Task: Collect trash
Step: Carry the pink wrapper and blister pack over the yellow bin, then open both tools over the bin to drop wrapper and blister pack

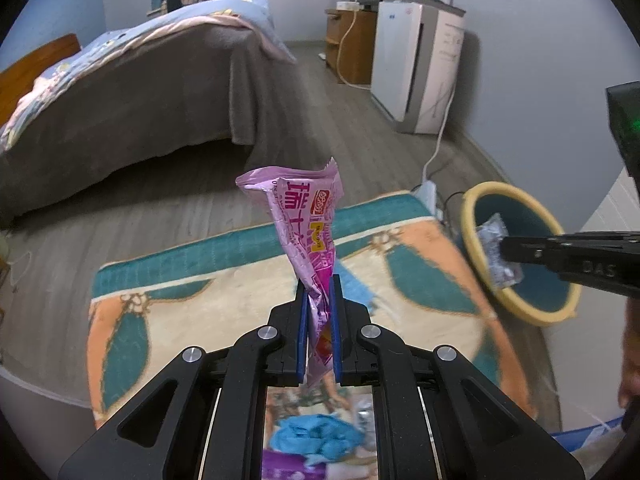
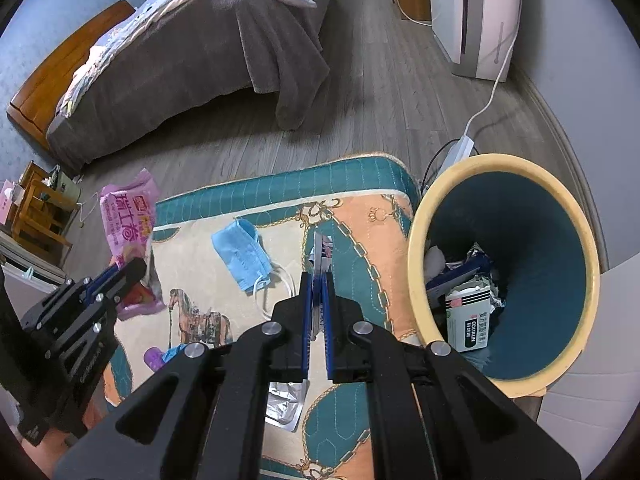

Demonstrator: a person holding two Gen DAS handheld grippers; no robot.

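Pink crinkled plastic snack wrapper (image 1: 308,236): light, limp, slippery; left claw (image 1: 319,280) clamped on its lower end. Right claw (image 2: 317,276) pinches a silvery foil packet (image 2: 321,250).

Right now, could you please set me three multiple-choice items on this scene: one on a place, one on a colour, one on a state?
1. Where does the blue face mask lie?
A. on the patterned mat
B. inside the bin
C. on the bed

2. What colour is the snack wrapper held in the left tongs?
A. green
B. pink
C. white

3. How do the right tongs stand?
A. wide open and empty
B. open above the mask
C. shut on a silvery foil packet

Answers:
1. A, as the mask rests flat on the mat, to the left of the yellow-rimmed bin.
2. B, as the crumpled wrapper that rises from between the blue pads is pink with magenta print.
3. C, as both pads press on the thin packet that sticks out ahead of them.
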